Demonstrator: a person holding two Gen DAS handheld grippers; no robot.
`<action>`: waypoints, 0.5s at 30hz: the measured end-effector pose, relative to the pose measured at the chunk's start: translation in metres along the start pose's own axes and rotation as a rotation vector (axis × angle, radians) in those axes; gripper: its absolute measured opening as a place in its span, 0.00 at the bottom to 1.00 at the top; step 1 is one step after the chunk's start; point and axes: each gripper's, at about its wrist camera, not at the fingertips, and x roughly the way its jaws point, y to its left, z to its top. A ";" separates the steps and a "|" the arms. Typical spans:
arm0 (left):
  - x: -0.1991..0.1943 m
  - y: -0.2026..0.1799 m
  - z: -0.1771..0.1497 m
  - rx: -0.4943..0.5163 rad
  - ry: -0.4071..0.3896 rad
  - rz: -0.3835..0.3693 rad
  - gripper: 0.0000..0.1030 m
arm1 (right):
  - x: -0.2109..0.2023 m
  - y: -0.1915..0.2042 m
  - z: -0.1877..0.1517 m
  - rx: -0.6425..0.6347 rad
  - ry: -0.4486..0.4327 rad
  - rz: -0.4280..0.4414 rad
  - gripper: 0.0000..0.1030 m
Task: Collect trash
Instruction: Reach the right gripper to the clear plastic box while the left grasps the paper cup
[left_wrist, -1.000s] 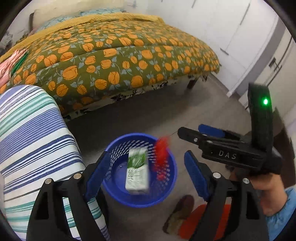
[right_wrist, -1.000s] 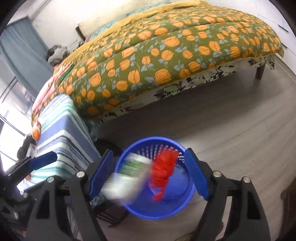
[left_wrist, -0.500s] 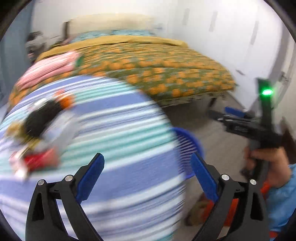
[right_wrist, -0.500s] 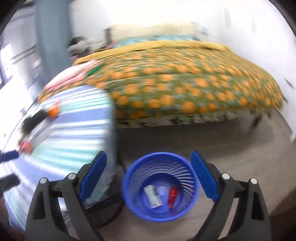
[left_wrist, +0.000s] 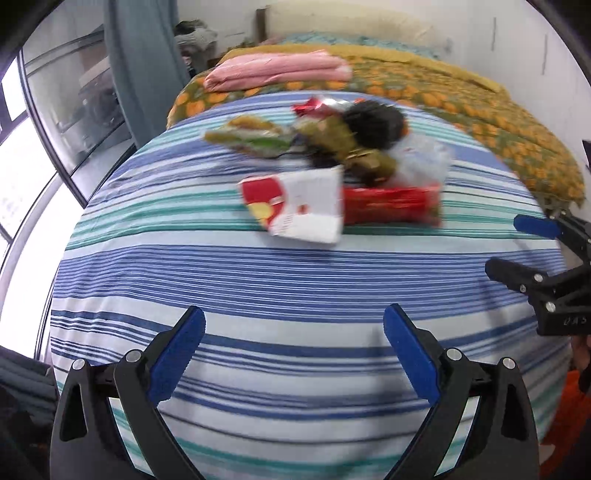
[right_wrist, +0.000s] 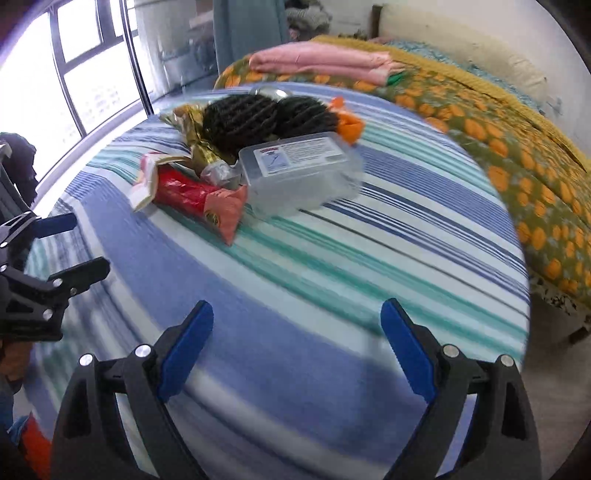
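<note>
Hovering over the blue-and-green striped cloth-covered bench (left_wrist: 295, 295), the left gripper (left_wrist: 293, 338) and right gripper (right_wrist: 297, 328) have just been opening their jaws, which stand wide with nothing between them, probably readied for another pick. Trash lies heaped at the bench's far side: a red-and-white cardboard carton (left_wrist: 299, 206), a red foil wrapper (right_wrist: 184, 194), a clear plastic box (right_wrist: 299, 171) and two black woven balls (right_wrist: 240, 118), grouped within easy reach.
</note>
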 end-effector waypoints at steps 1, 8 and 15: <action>0.005 0.003 0.001 -0.005 0.006 0.005 0.93 | 0.007 0.001 0.006 -0.002 0.004 -0.005 0.87; 0.019 0.013 0.003 -0.061 0.016 -0.026 0.95 | 0.045 0.007 0.050 -0.028 -0.006 0.015 0.90; 0.019 0.011 0.003 -0.068 0.014 -0.015 0.96 | 0.073 0.004 0.088 0.043 -0.001 -0.036 0.96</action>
